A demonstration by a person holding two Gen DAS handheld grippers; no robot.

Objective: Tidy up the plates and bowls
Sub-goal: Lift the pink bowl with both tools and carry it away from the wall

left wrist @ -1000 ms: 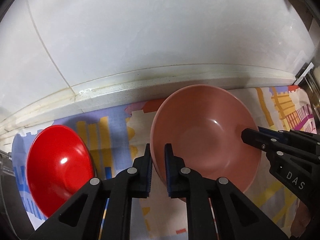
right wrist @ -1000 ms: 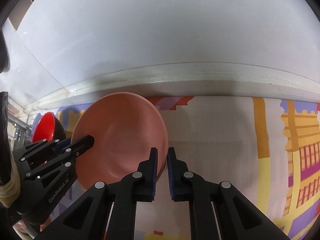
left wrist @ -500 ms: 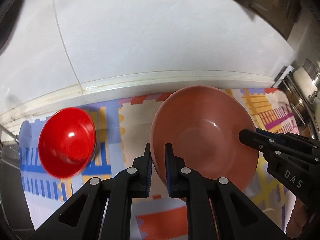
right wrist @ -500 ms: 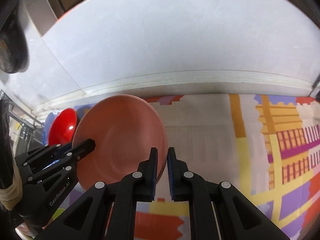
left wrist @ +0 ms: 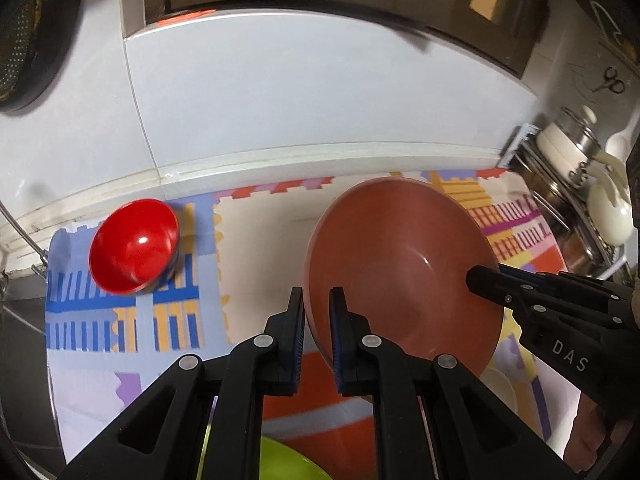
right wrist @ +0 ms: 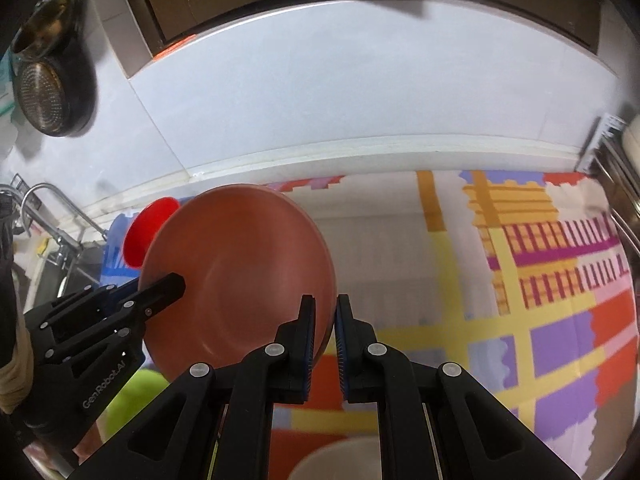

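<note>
Left wrist view: the left claw [left wrist: 317,316] is clamped on the near rim of the pink bowl [left wrist: 400,276], held tilted above the bench [left wrist: 256,280]; the red bowl [left wrist: 134,246] sits well apart, leftward (nearer this hand).

Right wrist view: the right claw [right wrist: 325,328] pinches the pink bowl's opposite rim.

A home kitchen: white tiled wall [left wrist: 320,92] behind a counter under a colourful patterned mat [right wrist: 540,280], a sink faucet [right wrist: 44,196] at the counter's left end, a hanging metal strainer [right wrist: 42,96], pots on a rack [left wrist: 568,156].
</note>
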